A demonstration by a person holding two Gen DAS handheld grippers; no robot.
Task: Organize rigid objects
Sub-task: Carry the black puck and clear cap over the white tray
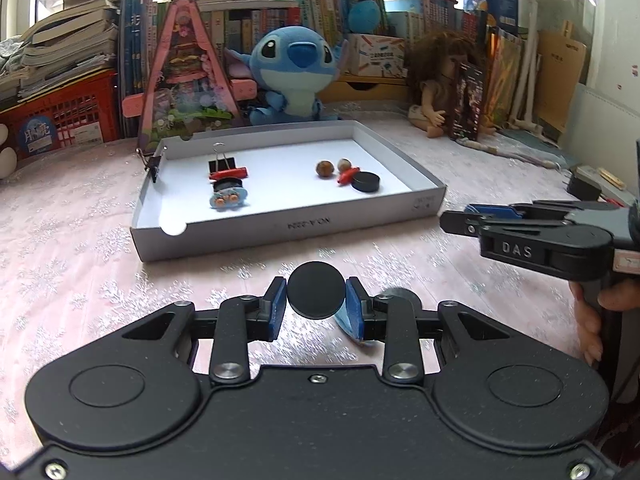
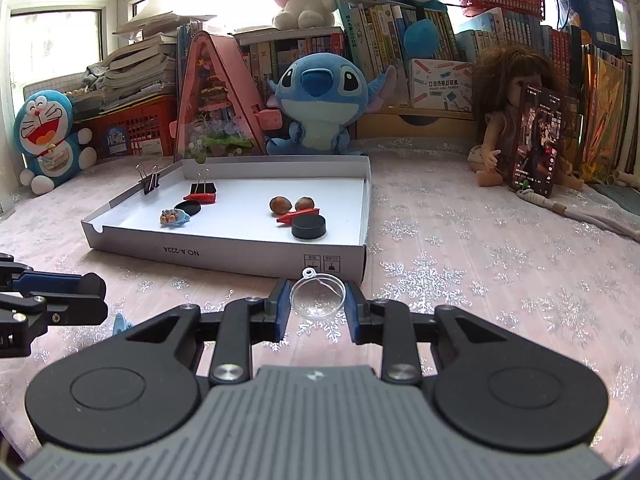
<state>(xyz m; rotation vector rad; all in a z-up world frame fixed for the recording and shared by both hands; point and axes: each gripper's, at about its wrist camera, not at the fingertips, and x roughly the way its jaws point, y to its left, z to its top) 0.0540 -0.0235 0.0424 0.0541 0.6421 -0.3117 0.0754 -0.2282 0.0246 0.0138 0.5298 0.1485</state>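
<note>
Inside the shallow white tray [image 1: 280, 232] two small groups already lie sorted. Toward its left end sit a black binder clip [image 1: 222, 165], a red peg [image 1: 229, 174], a black disc [image 1: 227, 185] and a little blue figurine [image 1: 227, 201]. Toward its right end sit two brown nuts [image 1: 325, 168], a second red peg [image 1: 347, 176] and a black puck [image 1: 365, 182]. Another binder clip [image 1: 153, 166] is clamped on the tray's left wall. So most of the sorting looks done, and at least two pieces are left to bring in.

Just in front of the tray's near wall, the left gripper [image 1: 316, 305] is clamped on a flat black disc [image 1: 316, 295], its blue pads [image 1: 276, 308] pressing the disc's edges with the disc clear of the cloth. A small blue scrap [image 1: 352, 330] shows under its right finger; what it is I cannot tell.

Near the tray's front right corner, the right gripper [image 2: 318, 305] pinches a clear plastic half-shell [image 2: 318, 296] between narrowly set fingers. Both pieces are outside the tray, so placing them is likely what remains.
</note>
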